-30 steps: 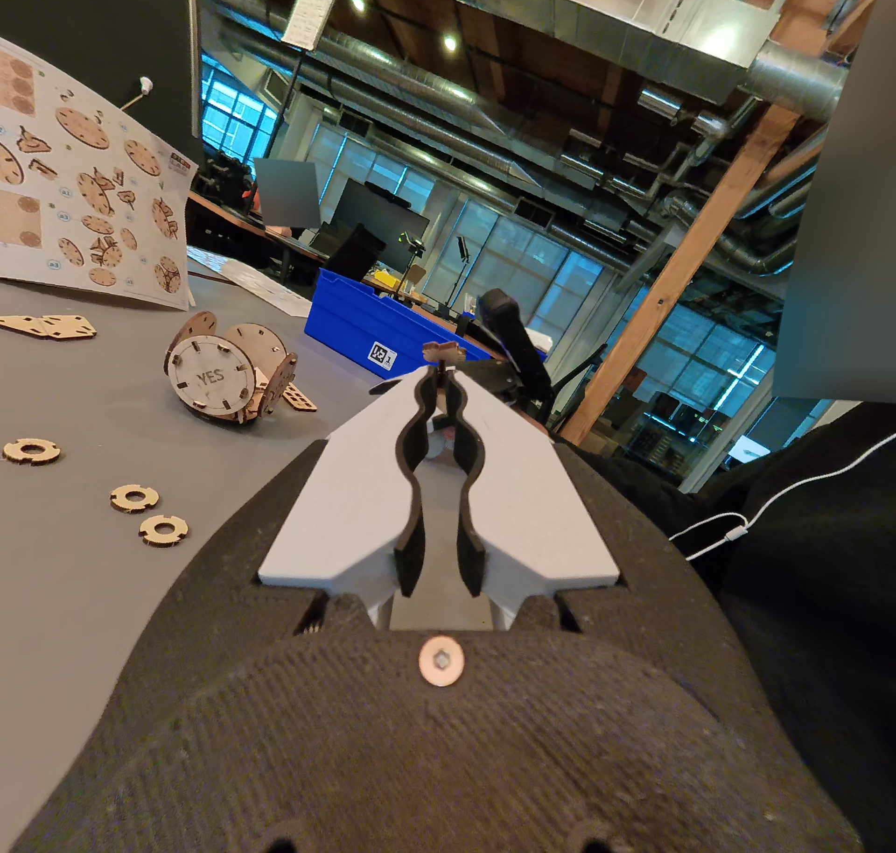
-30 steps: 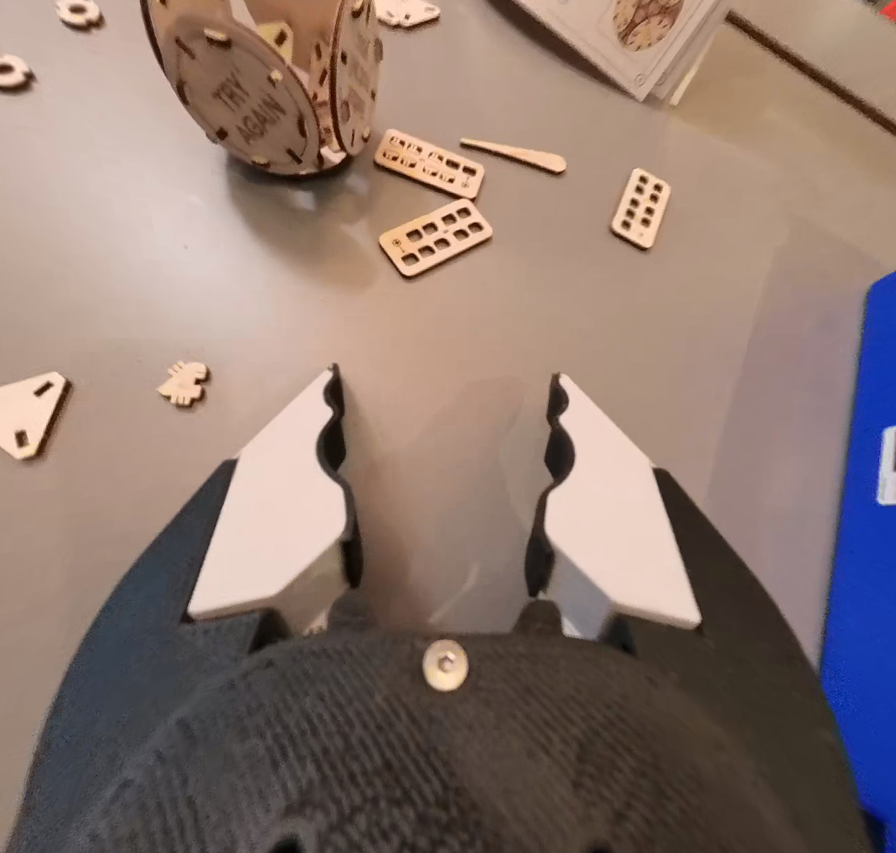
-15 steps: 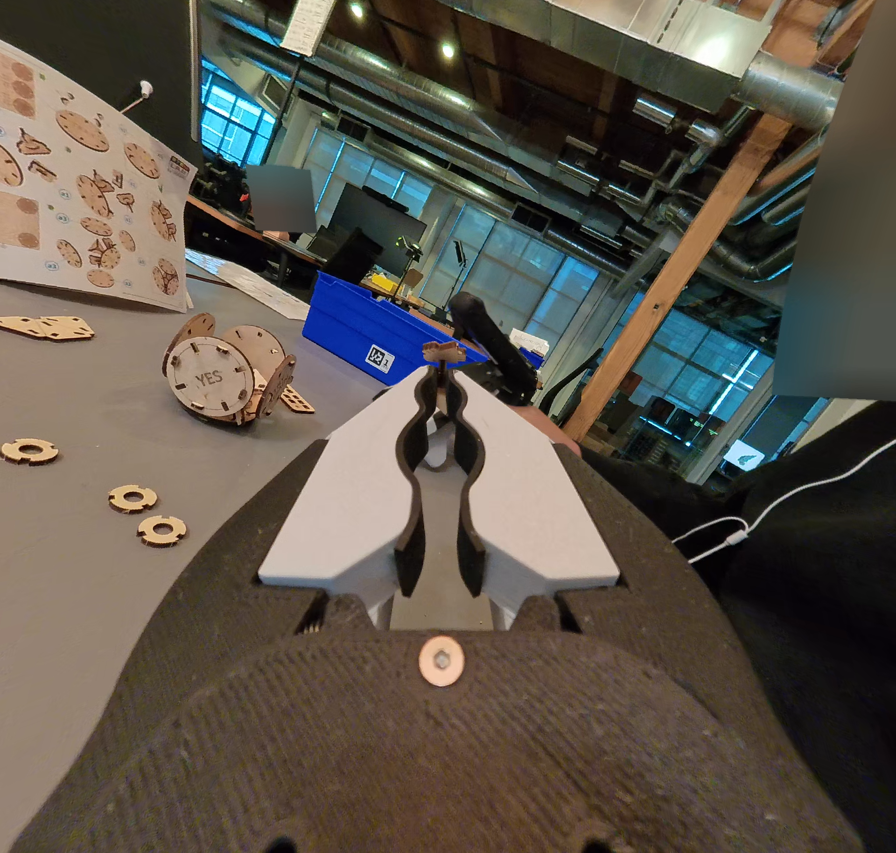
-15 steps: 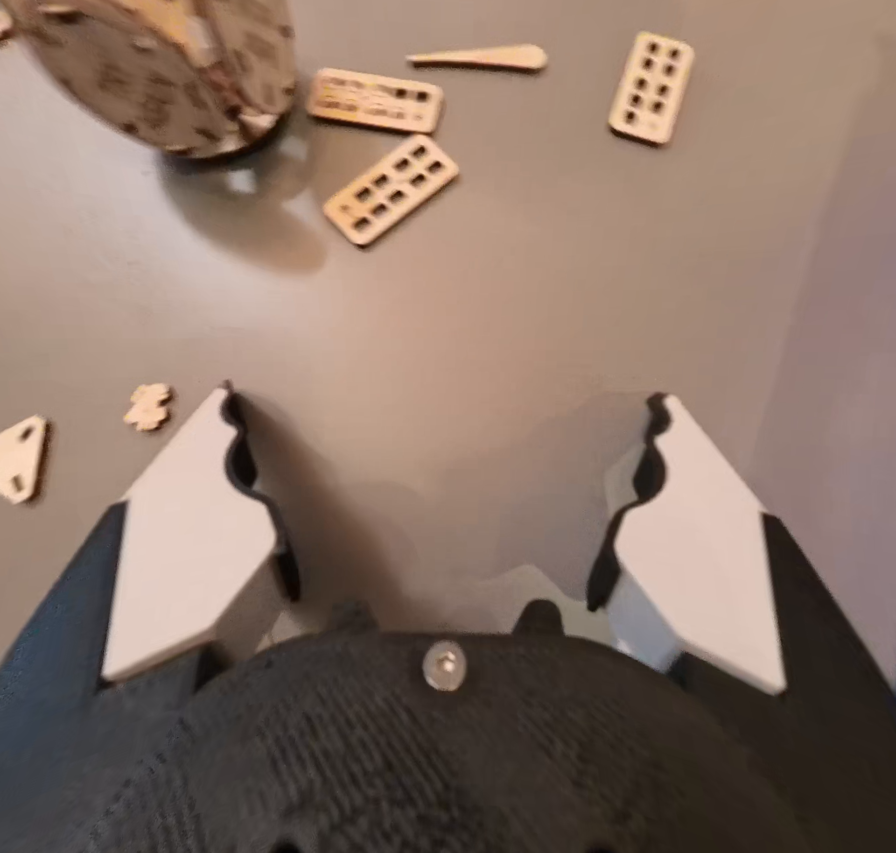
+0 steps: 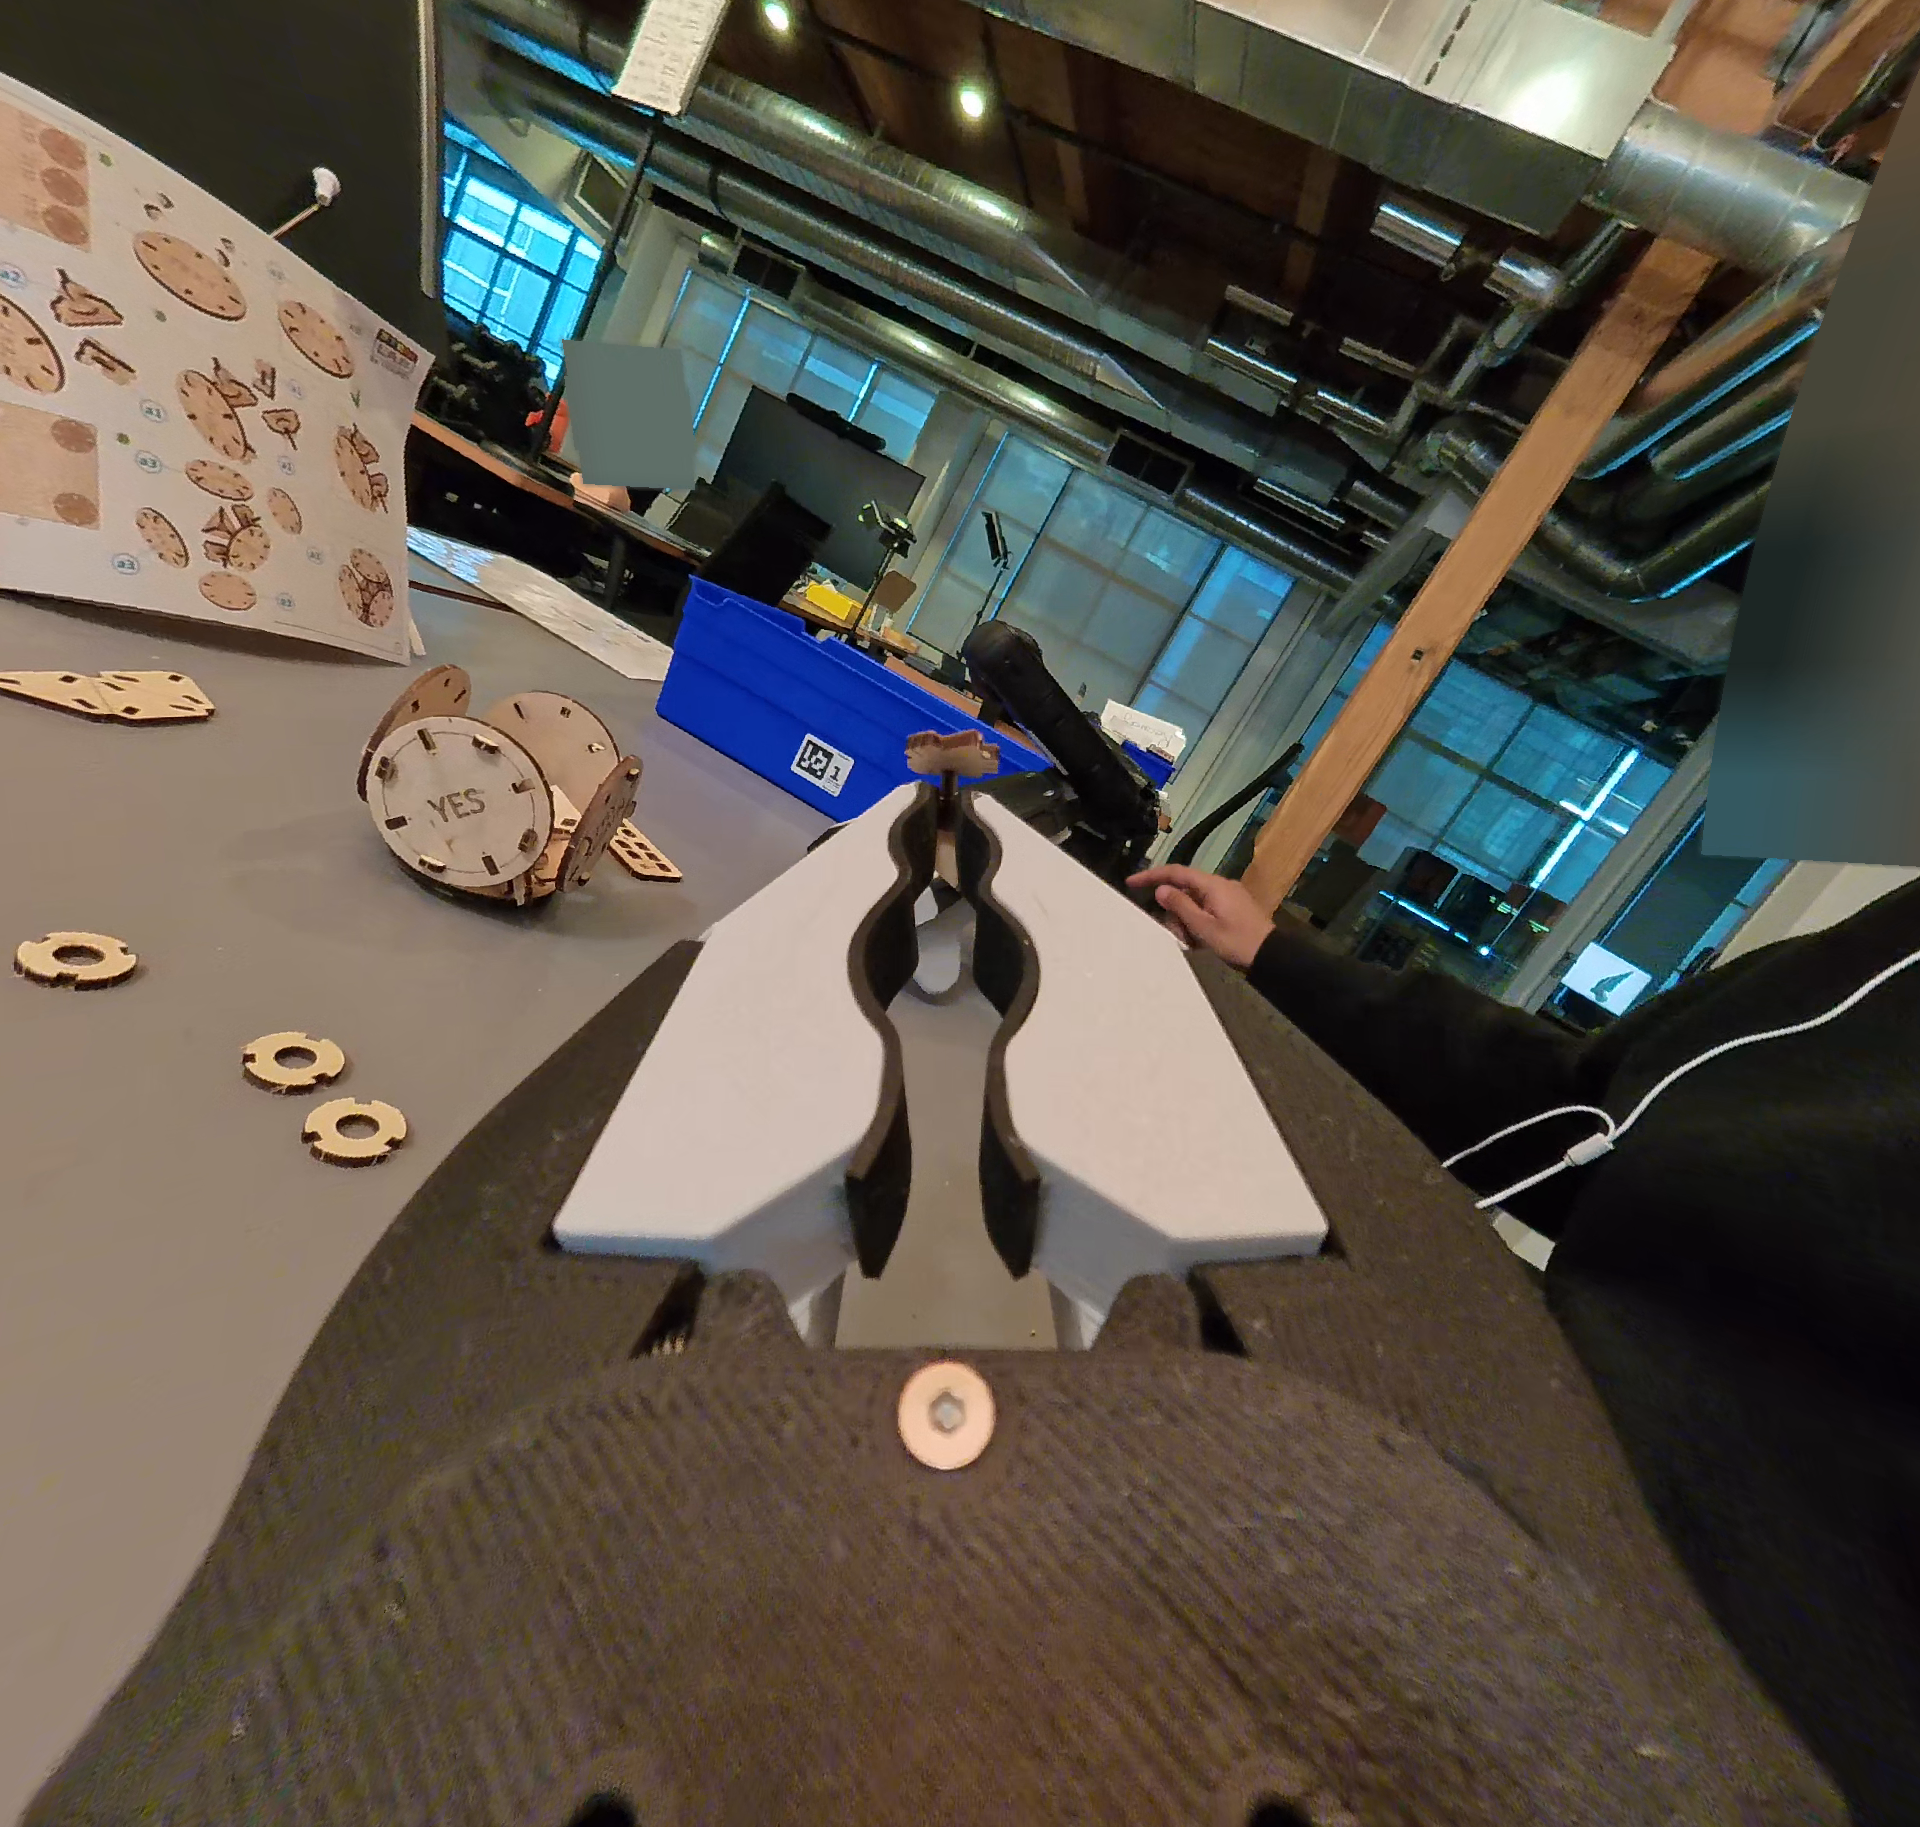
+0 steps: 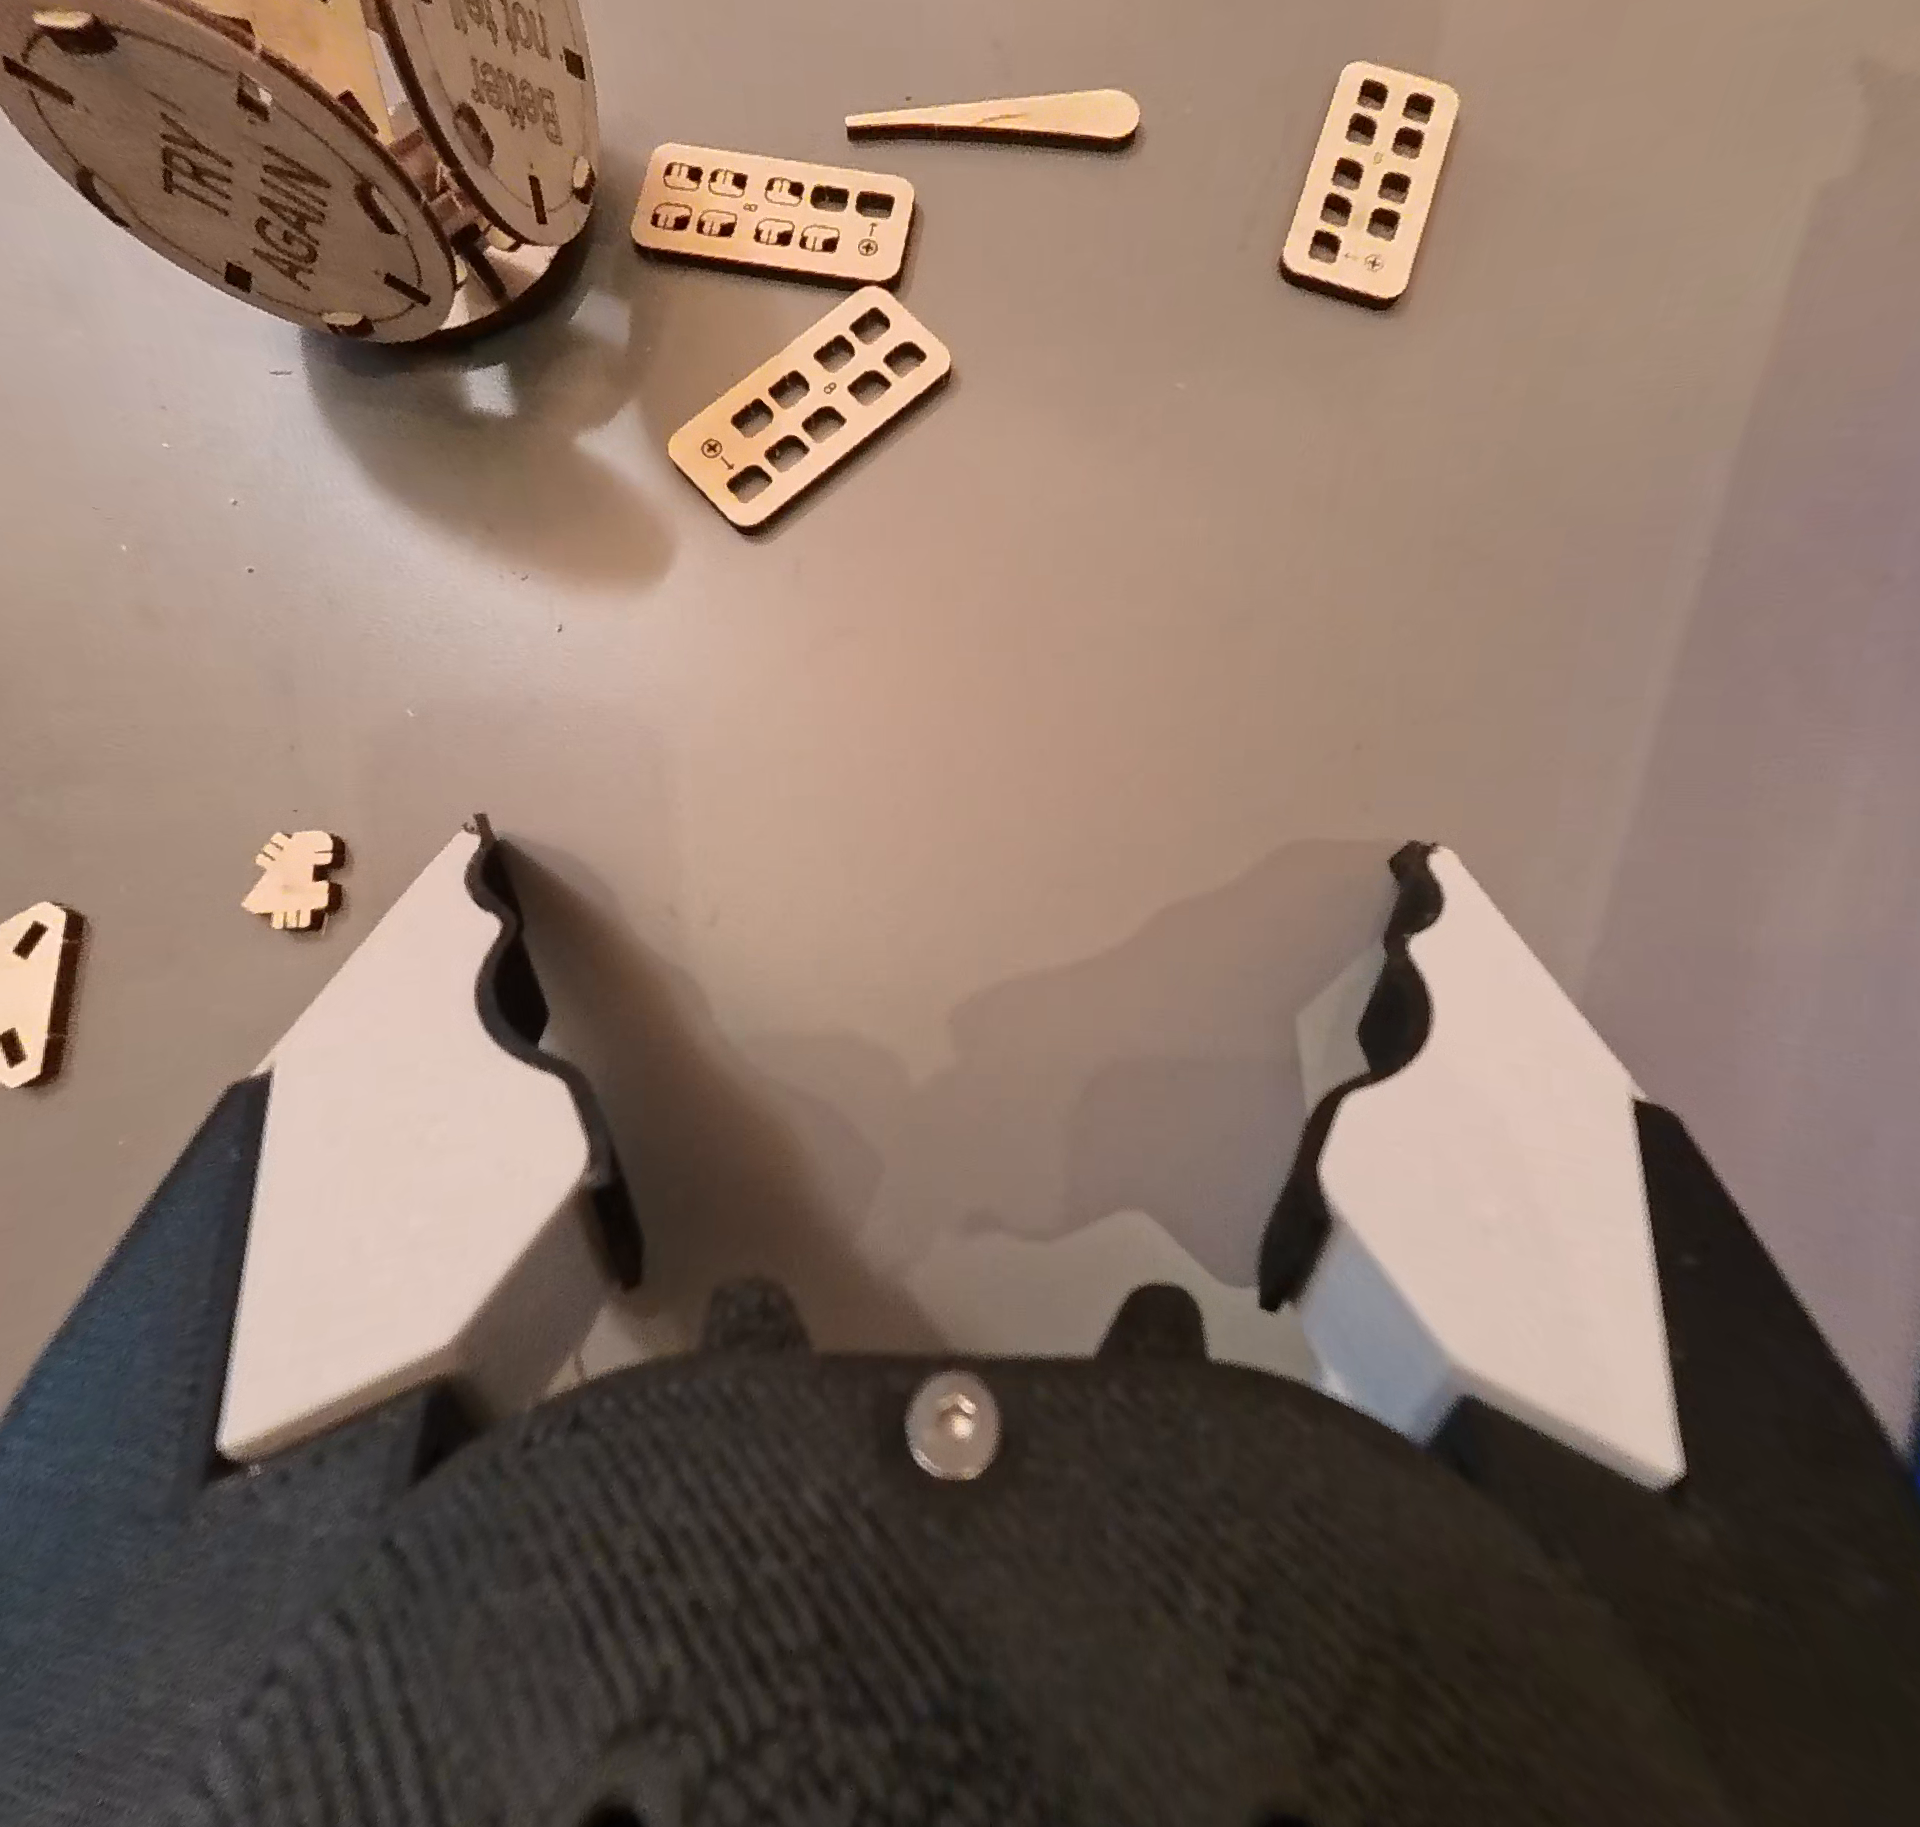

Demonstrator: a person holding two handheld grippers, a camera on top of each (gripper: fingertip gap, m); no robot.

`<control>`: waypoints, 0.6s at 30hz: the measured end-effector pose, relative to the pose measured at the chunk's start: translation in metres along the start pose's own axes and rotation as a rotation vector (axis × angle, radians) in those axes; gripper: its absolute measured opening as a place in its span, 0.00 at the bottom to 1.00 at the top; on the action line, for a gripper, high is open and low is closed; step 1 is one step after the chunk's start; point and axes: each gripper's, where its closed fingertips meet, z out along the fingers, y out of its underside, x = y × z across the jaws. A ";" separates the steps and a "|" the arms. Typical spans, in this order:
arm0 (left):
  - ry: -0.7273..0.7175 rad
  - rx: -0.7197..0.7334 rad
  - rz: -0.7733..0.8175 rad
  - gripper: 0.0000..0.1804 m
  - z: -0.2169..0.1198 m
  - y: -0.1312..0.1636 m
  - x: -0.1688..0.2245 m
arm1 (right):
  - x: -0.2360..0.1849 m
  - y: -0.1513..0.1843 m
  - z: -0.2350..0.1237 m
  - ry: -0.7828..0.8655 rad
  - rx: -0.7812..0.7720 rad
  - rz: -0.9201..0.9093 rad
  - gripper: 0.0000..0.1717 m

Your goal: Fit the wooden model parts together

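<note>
While left gripper (image 5: 943, 790) pinches what looks like a small wooden piece (image 5: 951, 751), right gripper (image 6: 945, 847) spread wide over grey table (image 6: 935, 686)

Black textured hand-held gripper (image 5: 943, 811), pale grey fingers (image 5: 769, 1050), black sleeve (image 5: 1403, 1029).

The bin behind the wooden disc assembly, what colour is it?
Bright blue, with a small white sticker on its side; the bin shows best in the left wrist view.
</note>
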 end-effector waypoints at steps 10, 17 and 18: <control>-0.015 0.004 -0.005 0.00 0.000 -0.001 -0.002 | 0.000 0.000 0.000 0.000 0.000 0.000 0.93; -0.029 0.005 -0.013 0.00 0.000 -0.001 -0.005 | 0.000 0.000 0.000 0.000 0.000 0.000 0.93; -0.031 0.007 -0.013 0.00 0.000 -0.001 -0.005 | 0.000 0.000 0.000 0.000 0.000 0.000 0.93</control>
